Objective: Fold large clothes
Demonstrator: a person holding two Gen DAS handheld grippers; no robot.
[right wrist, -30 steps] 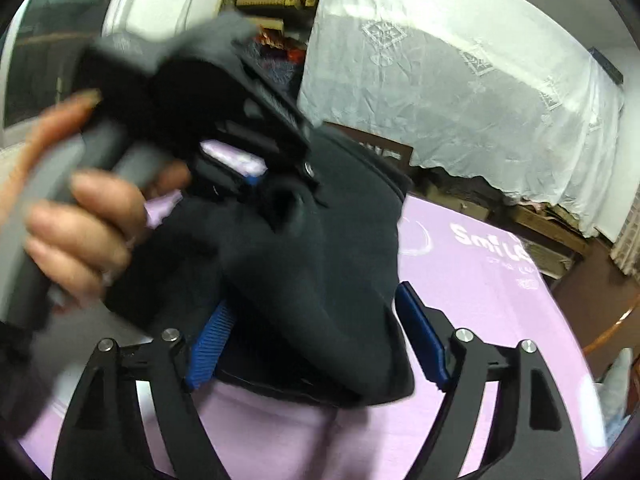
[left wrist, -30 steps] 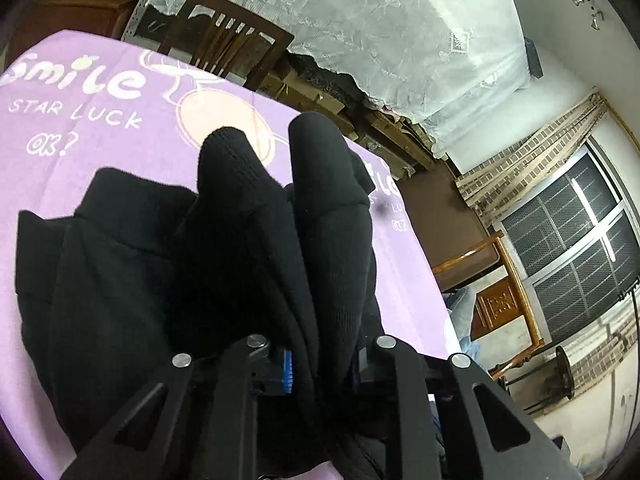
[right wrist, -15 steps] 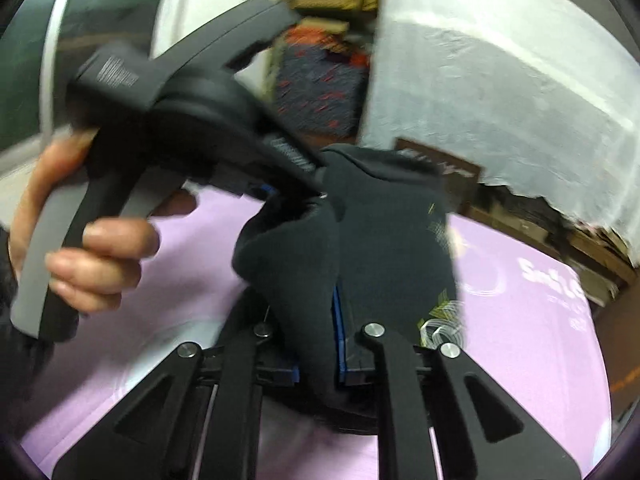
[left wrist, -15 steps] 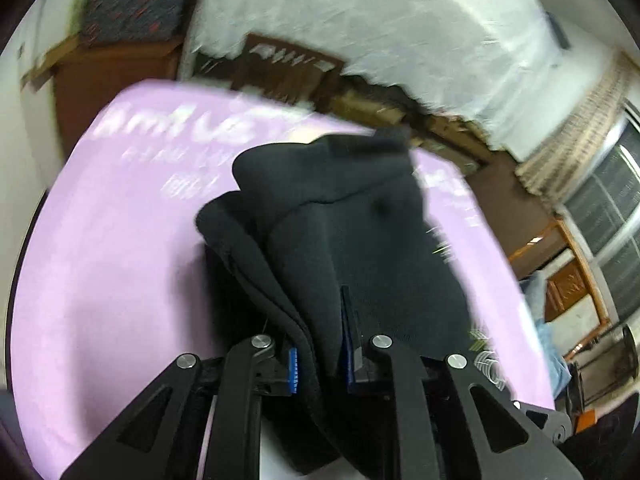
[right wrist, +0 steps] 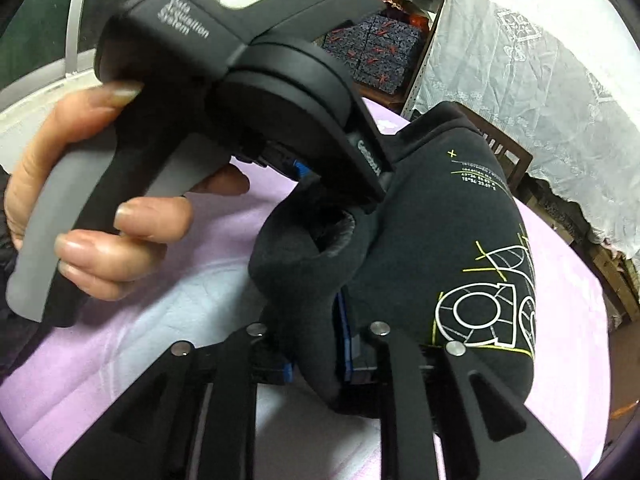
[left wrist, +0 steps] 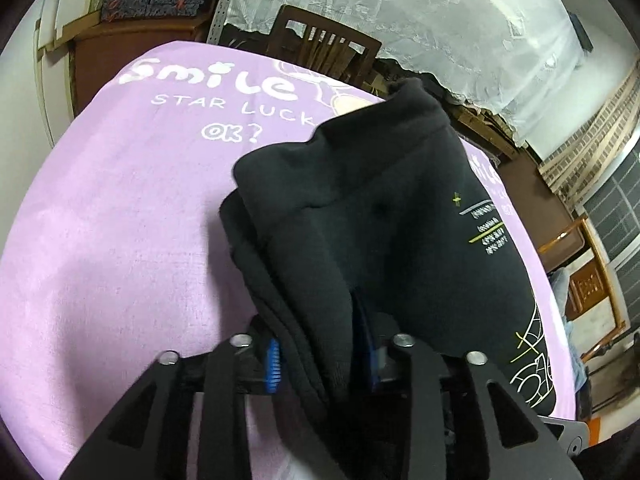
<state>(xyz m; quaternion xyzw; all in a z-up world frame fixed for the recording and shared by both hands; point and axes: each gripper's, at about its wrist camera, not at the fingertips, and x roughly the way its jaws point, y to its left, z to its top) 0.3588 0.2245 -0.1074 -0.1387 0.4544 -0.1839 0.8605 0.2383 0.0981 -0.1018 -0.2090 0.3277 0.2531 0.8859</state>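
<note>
A black sweatshirt (left wrist: 380, 220) with white and yellow printed graphics lies folded in a thick bundle on the purple tablecloth (left wrist: 120, 220). My left gripper (left wrist: 320, 354) straddles its near folded edge; the jaws are opening and the blue pads (left wrist: 274, 364) stand just off the fabric between them. In the right wrist view the sweatshirt (right wrist: 440, 220) bulges up, and my right gripper (right wrist: 316, 354) pinches a thick fold of it while its jaws begin opening. A person's hand (right wrist: 100, 208) holds the left gripper's handle (right wrist: 168, 92), whose fingertips are buried in the fabric.
The purple cloth carries white lettering (left wrist: 216, 80) at the far side. A wooden chair (left wrist: 324, 48) stands behind the table, under a white lace cover (left wrist: 420, 8). Wooden furniture (left wrist: 576, 240) and a window are at the right. Stacked boxes (right wrist: 376, 52) are at the back.
The sweatshirt has swung forward and settled lower on the purple cloth. My right gripper, open around it a second ago, closed on a fold. My left gripper's pads have spread apart.
</note>
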